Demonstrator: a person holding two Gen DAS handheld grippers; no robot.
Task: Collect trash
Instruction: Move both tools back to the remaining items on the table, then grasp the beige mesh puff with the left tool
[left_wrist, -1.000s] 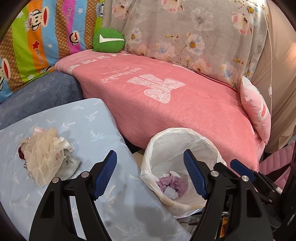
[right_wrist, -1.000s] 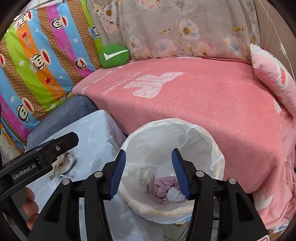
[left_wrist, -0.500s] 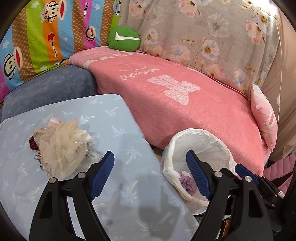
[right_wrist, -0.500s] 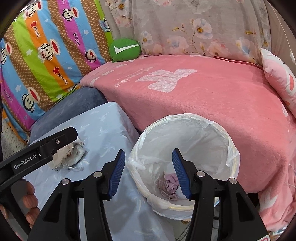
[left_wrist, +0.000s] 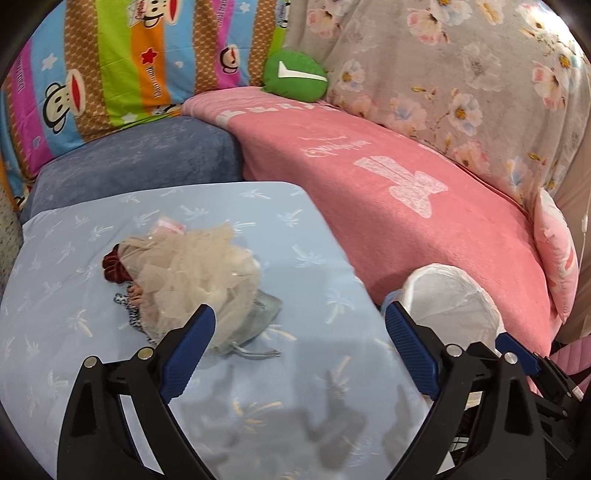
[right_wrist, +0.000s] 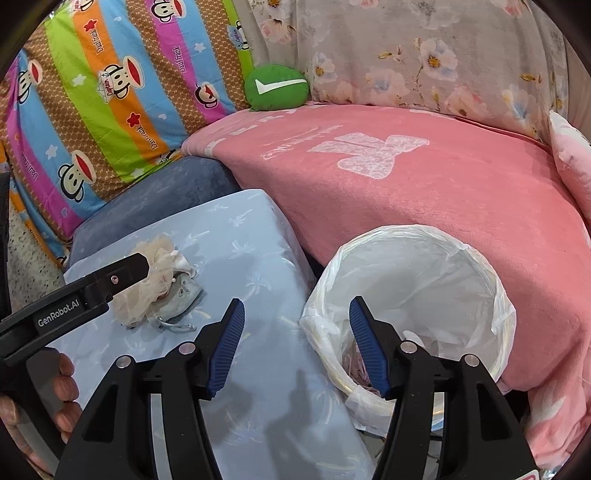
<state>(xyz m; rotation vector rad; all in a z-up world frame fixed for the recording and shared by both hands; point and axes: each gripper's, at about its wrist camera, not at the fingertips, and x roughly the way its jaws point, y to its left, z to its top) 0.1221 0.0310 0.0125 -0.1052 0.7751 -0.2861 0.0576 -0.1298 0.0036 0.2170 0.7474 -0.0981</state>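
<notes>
A heap of trash (left_wrist: 192, 280) lies on the light blue cloth (left_wrist: 258, 387): cream netting over a dark red scrunchie (left_wrist: 112, 267) and a small grey-green pouch. My left gripper (left_wrist: 299, 343) hovers just right of the heap, jaws opening wide with nothing between them. In the right wrist view the heap (right_wrist: 155, 288) sits left of my right gripper (right_wrist: 295, 341), partly hidden behind the left gripper's black finger (right_wrist: 122, 275). The right jaws are opening too, empty, over the gap between cloth and bin (right_wrist: 461, 266). The white-lined bin holds crumpled pink trash (right_wrist: 356, 365).
A pink blanket (left_wrist: 388, 206) covers the sofa behind the bin (left_wrist: 454, 295). A green cushion (left_wrist: 295, 75), striped monkey-print bedding (left_wrist: 110, 62) and floral fabric (left_wrist: 461, 74) line the back. A person's hand (right_wrist: 55, 391) grips the left tool at the lower left.
Both grippers have swung left, away from the bin and toward the heap on the blue cloth. The left jaws have spread wider; the right jaws have widened slightly.
</notes>
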